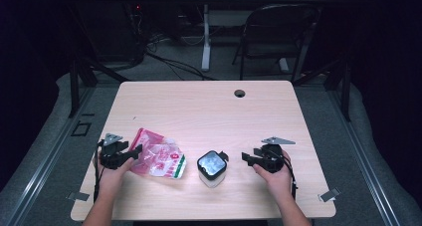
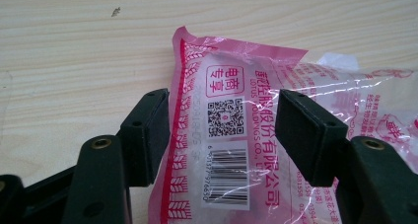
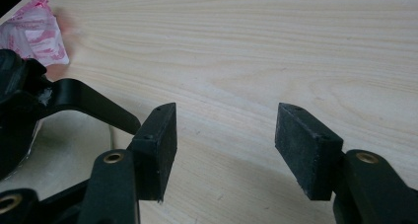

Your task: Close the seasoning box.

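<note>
A light wooden table (image 1: 209,106) with a cable hole (image 1: 240,93); behind it a folding chair (image 1: 276,32).

Table (image 1: 209,106): pale wood-grain top, smooth, matt. Bag (image 2: 236,135), between the jaws of the left hand-held gripper (image 2: 222,135): thin crinkled plastic film, glossy, pink print, paper-like white label. Jar (image 1: 212,169), just beside the right hand-held gripper (image 3: 224,150): milky translucent plastic, glossy black lid. Gripper pads (image 3: 308,147): matt black, slightly rough rubber.

Packet (image 2: 231,130): pink and clear film, white label, black barcode and QR code. Container (image 1: 212,169): black lid, white body. Desk (image 1: 209,106): pale wood grain.
</note>
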`<state>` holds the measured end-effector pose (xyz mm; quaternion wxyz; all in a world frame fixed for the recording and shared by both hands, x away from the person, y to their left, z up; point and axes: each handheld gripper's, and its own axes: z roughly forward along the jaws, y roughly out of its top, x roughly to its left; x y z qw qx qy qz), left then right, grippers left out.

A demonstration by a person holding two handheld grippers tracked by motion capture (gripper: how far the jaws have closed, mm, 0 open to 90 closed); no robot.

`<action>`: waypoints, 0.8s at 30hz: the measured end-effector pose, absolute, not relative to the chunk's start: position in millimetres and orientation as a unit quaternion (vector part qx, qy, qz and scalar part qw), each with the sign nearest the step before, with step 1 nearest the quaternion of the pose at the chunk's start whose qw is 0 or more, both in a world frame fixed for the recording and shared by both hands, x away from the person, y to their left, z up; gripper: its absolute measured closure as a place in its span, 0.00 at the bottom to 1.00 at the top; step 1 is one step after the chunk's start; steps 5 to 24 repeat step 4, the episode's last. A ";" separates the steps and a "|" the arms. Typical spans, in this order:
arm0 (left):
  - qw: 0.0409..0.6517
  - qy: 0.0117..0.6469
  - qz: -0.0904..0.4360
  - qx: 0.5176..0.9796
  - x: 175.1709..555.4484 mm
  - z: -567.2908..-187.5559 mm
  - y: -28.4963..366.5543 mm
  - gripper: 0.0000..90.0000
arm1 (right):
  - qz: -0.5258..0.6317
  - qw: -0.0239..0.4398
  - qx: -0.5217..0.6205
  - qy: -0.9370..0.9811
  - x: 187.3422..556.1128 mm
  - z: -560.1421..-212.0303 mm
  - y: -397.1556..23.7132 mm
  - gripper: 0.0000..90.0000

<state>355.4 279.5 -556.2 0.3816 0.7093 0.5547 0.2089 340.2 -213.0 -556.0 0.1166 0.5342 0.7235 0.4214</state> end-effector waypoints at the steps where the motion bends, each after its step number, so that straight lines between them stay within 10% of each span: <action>1: 0.382 0.555 0.210 0.708 355.4 -556.4 279.9 0.42 | 0.424 0.116 0.536 0.720 340.4 -555.9 -214.1 0.46; 24: 0.383 0.558 0.209 0.706 355.3 -555.8 282.2 0.42 | 0.429 0.117 0.545 0.711 341.6 -555.5 -217.2 0.46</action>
